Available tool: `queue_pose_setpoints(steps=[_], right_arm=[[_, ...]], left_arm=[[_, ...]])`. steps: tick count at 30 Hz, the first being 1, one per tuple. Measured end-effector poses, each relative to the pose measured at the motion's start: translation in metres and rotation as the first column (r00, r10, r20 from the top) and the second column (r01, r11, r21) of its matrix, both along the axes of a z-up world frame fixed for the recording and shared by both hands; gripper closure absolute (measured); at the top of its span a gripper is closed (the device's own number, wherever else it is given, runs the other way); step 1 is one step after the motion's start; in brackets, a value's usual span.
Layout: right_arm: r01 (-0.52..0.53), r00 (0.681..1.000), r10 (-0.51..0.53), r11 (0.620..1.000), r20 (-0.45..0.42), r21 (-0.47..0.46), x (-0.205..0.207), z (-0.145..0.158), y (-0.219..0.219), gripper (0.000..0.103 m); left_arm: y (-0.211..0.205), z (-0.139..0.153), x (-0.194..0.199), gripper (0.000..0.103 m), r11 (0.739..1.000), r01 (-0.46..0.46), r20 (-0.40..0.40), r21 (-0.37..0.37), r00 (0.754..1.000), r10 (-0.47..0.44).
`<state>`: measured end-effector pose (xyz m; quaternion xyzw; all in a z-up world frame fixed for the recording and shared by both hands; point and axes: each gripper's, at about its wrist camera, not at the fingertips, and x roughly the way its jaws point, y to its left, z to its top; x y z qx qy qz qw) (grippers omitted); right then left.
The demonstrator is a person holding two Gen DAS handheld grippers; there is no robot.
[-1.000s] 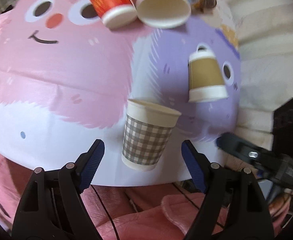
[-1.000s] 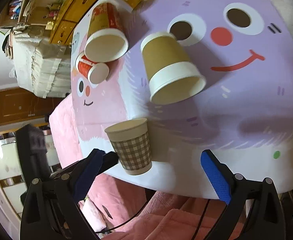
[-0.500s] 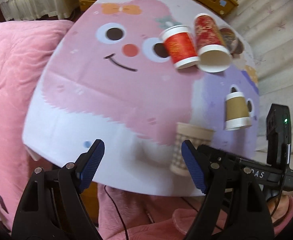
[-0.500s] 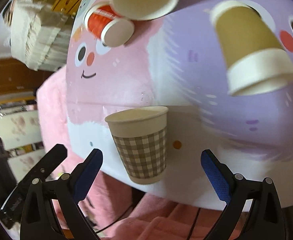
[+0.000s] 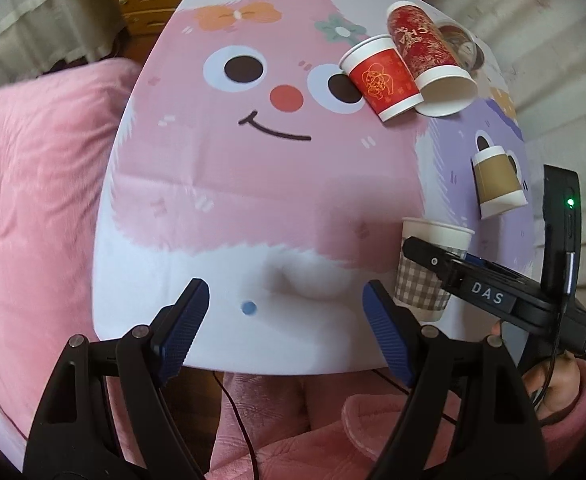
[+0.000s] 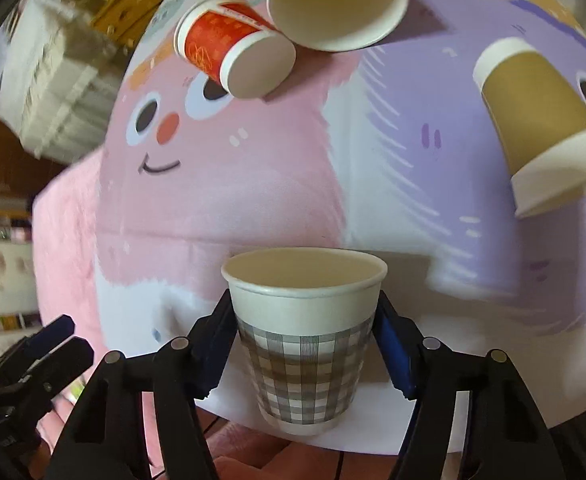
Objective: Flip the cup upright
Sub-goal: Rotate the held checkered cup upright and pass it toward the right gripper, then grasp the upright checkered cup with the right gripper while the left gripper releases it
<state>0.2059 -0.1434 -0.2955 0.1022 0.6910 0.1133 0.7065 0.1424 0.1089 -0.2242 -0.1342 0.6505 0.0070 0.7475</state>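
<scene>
Item: grey-checked white paper cup [image 6: 304,340], upright, mouth up, at the near edge of the cartoon-printed counter [image 6: 253,208]. Right tool [image 6: 305,344] flanks its mid-wall, pads at or touching both sides; firm grip cannot be confirmed. Judged light, thin-walled, easily crushed; hold gently below the stiff rolled rim. Left tool [image 5: 285,328]: released, empty, off to the side. Nearby, well apart: brown paper cup [image 6: 541,128], orange-red paper cup [image 6: 229,44], dark red paper cup [image 5: 425,48], all tipped; none obstructs.
</scene>
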Motion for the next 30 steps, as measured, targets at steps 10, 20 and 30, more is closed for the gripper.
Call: queue_pose_setpoints(steps=[10,20,30], right_arm=[[0.057,0.847,0.014,0.992,0.531,-0.117,-0.030,0.048,0.009,0.042],[0.145,0.609,0.061,0.972,0.791,-0.186,-0.067,0.040,0.027,0.042],[0.066,0.625,0.141,0.970,0.768,-0.233,-0.097,0.016,0.032,0.038]], left_arm=[[0.015,0.005,0.038,0.026,0.990,0.141,0.045,-0.027,0.989,-0.140],[0.012,0.012,0.045,0.026,0.976,0.214,0.119,-0.037,0.971,-0.209],[-0.007,0.014,0.035,0.026,0.975,0.210,0.120,-0.071,0.972,-0.201]])
